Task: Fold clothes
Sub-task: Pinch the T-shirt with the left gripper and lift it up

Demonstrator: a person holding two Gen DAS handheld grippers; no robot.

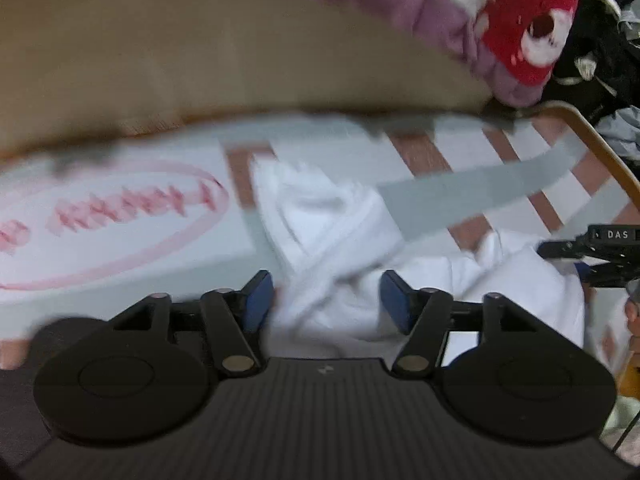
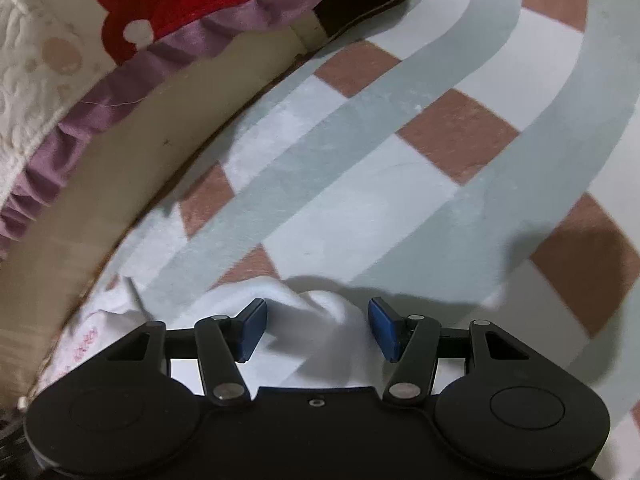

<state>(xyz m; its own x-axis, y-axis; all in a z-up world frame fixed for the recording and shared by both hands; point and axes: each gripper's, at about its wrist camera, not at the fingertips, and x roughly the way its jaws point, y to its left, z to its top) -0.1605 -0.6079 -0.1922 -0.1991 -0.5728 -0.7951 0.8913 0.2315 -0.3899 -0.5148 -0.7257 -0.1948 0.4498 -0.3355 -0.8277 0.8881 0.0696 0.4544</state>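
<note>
Left wrist view is showing the left gripper (image 1: 326, 300) hanging over a crumpled white garment (image 1: 332, 240), which is lying on a rug (image 1: 460, 196) patterned with pale grey bands and pink-brown squares. The jaws are standing apart, released, with white cloth bunching up between the blue pads but not pressed by them. This picture is smeared, so the folds are hard to read. At the right edge the right gripper (image 1: 592, 252) is showing as a dark shape just beside the same garment.

In the right wrist view the right gripper (image 2: 318, 328) is also standing released, a raised ridge of the white garment (image 2: 316, 312) sitting between its pads, neither pad pinching it. A beige upholstered edge (image 2: 100, 200) is curving along the left, with a purple-frilled cushion (image 2: 192, 4) on top.

Judging the risks: the cloth is lying heaped, not flat, so closing now is likely to catch several layers at once and drag the whole bundle instead of one edge. With both grippers working close together on one small heap, they could knock into each other. The garment is also lying near the beige edge, so a pull in that direction could tuck it against the furniture and spoil the fold.
</note>
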